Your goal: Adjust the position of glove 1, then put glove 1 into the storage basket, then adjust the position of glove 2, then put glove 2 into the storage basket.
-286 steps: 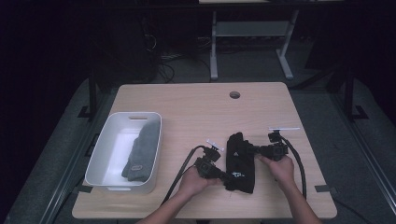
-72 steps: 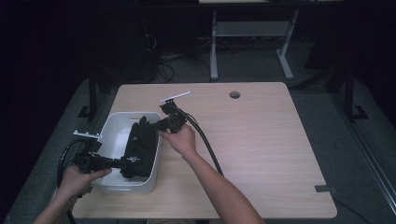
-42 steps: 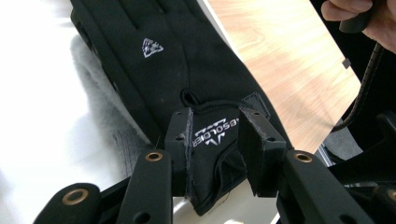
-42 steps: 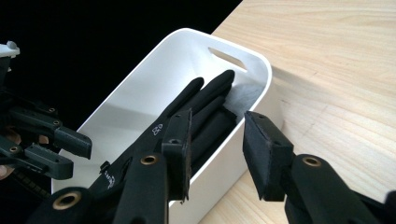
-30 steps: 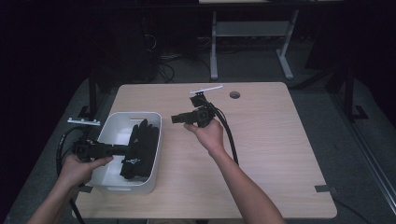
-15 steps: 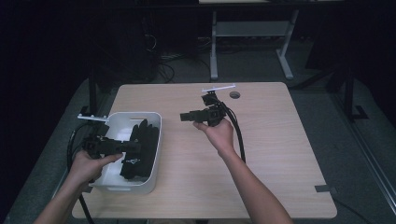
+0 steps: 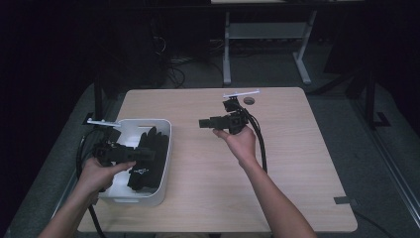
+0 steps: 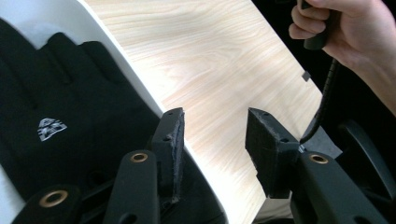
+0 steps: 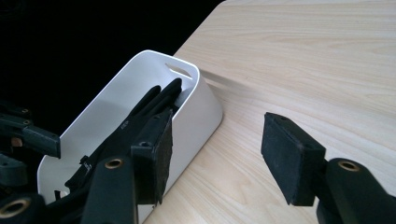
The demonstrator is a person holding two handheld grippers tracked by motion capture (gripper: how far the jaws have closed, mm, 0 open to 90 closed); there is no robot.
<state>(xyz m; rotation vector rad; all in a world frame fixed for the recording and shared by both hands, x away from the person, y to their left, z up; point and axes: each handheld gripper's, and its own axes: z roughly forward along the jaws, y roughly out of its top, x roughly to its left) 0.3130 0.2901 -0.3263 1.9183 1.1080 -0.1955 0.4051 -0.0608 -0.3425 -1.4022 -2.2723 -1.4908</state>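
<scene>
A: The left hand-held gripper [image 7: 148, 154] hangs over the near right part of the white bin [image 7: 119, 126], at the left of the worktop [image 7: 297, 163]. Its jaws have just been opening, and in the left gripper view they stand apart with nothing between the pads, one over the bin and one over the bare wood past its rim.

B: And the right hand-held gripper [image 7: 203, 123]?

A: It is held up over the middle of the worktop, well apart from the bin, pointing left toward it. Its jaws have just been opening too; the right gripper view shows a wide gap with nothing held.

B: Where do the black gloves [image 7: 147, 157] lie?

A: Inside the bin, against its right wall, fingers toward the far end. The left gripper view shows a small white logo [image 8: 50, 128] on the back of one glove [image 8: 56, 107].

B: How would they handle?

A: Probably light, soft and limp: fabric that folds and droops from any pinch and is unlikely to break. The cloth looks matte, so the pads should bite well. A pinch across the cuff or palm, taking both layers, seems the safest hold; a single finger would likely let the rest dangle and catch on the bin's rim.
</scene>
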